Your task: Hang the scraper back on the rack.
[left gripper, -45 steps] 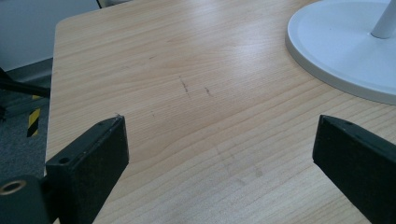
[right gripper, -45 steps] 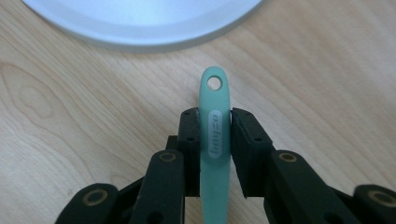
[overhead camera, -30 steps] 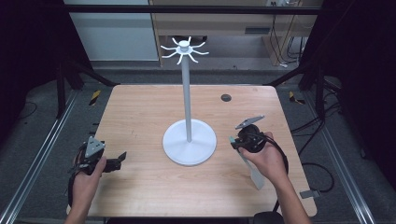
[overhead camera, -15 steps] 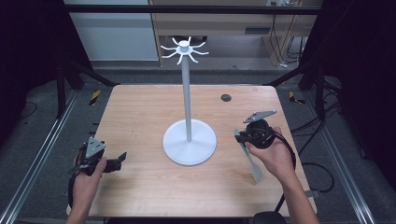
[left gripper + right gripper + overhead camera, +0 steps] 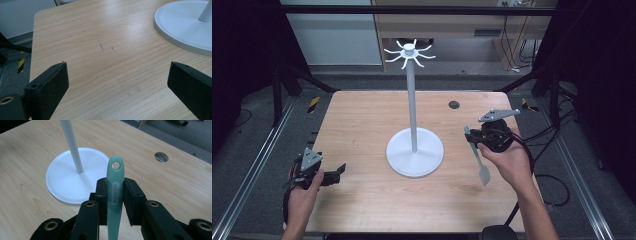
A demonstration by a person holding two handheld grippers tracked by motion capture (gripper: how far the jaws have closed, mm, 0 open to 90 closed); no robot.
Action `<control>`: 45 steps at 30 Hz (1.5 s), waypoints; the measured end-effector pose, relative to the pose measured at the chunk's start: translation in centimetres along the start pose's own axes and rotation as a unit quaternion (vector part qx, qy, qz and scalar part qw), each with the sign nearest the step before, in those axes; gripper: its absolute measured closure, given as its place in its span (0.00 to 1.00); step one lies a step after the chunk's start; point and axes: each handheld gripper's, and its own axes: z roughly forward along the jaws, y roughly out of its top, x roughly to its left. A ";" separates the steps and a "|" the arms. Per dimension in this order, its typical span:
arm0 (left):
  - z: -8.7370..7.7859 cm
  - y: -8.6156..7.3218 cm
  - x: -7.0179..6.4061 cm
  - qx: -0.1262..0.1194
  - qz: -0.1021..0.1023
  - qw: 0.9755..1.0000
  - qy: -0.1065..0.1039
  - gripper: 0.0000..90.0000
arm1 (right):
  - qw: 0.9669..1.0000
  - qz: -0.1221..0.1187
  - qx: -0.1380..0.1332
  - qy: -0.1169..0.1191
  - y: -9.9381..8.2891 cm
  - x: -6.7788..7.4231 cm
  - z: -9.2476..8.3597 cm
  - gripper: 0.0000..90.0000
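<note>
A white stand rises from a round base (image 5: 414, 152) in the middle of the table; its thin pole (image 5: 412, 100) ends in a ring of hooks (image 5: 409, 51). My right gripper (image 5: 472, 136) hovers to the right of the base, shut on the handle of a pale green utensil (image 5: 479, 162) whose flat end hangs down toward the table. In the right gripper view the handle (image 5: 115, 170) stands between the pads, its hanging hole just past the jaws, with the base (image 5: 67, 180) beyond. My left gripper (image 5: 337, 172) rests open near the table's front left, with nothing between its jaws (image 5: 117, 67).
The wooden table (image 5: 362, 120) has a small round cable hole (image 5: 454, 104) at its back right. Dark frame rails run along both sides. The stand's base edge (image 5: 180, 27) lies ahead of the left gripper on the right.
My right hand has lifted the green utensil off the table and carried it upward, slightly farther back. The left hand has stayed put.
</note>
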 end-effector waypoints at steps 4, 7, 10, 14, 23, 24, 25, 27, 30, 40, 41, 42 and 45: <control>-0.1 0.1 0.1 0.001 -0.004 1.000 -0.004 0.03 | 1.000 0.002 -0.011 -0.003 0.5 -0.2 -0.2 0.83; 0.1 0.1 0.1 0.002 -0.003 1.000 -0.005 0.04 | 1.000 0.007 -0.021 -0.003 0.7 -0.2 -0.4 0.83; 0.0 -0.1 0.1 0.000 -0.004 1.000 -0.005 0.04 | 0.999 0.007 -0.041 -0.008 1.1 0.0 -0.8 0.83; -0.1 -0.1 0.2 -0.003 -0.008 1.000 -0.007 0.04 | 0.998 0.011 -0.063 -0.013 1.3 0.2 -1.3 0.83; -0.1 -0.1 0.0 -0.003 -0.007 1.000 -0.008 0.04 | 0.995 0.015 -0.094 -0.011 2.0 0.7 -2.0 0.83; -0.1 -0.1 0.0 -0.003 -0.007 1.000 -0.008 0.04 | 0.995 0.015 -0.097 -0.010 2.2 0.7 -2.1 0.83; -0.1 -0.1 0.0 -0.001 -0.004 1.000 -0.006 0.04 | 0.995 0.014 -0.102 -0.010 2.3 0.8 -2.2 0.83; -0.2 -0.1 0.0 -0.001 -0.004 1.000 -0.005 0.04 | 0.994 0.013 -0.110 -0.009 2.6 1.0 -2.4 0.83; -0.3 -0.1 0.1 -0.002 -0.005 1.000 -0.003 0.04 | 0.993 0.014 -0.117 -0.006 2.8 1.1 -2.6 0.83; -0.2 -0.1 0.0 0.000 -0.005 1.000 -0.002 0.04 | 0.991 0.012 -0.136 -0.003 4.0 1.7 -3.0 0.83; -0.2 -0.1 0.0 0.000 -0.005 1.000 -0.003 0.04 | 0.991 0.009 -0.135 -0.005 4.2 1.8 -3.0 0.83; -0.2 -0.1 0.0 0.000 -0.005 1.000 -0.003 0.04 | 0.991 0.010 -0.135 -0.004 4.4 1.9 -3.0 0.83; -0.3 -0.2 0.0 0.000 -0.003 1.000 -0.002 0.04 | 0.990 0.009 -0.140 -0.004 4.8 2.0 -3.0 0.83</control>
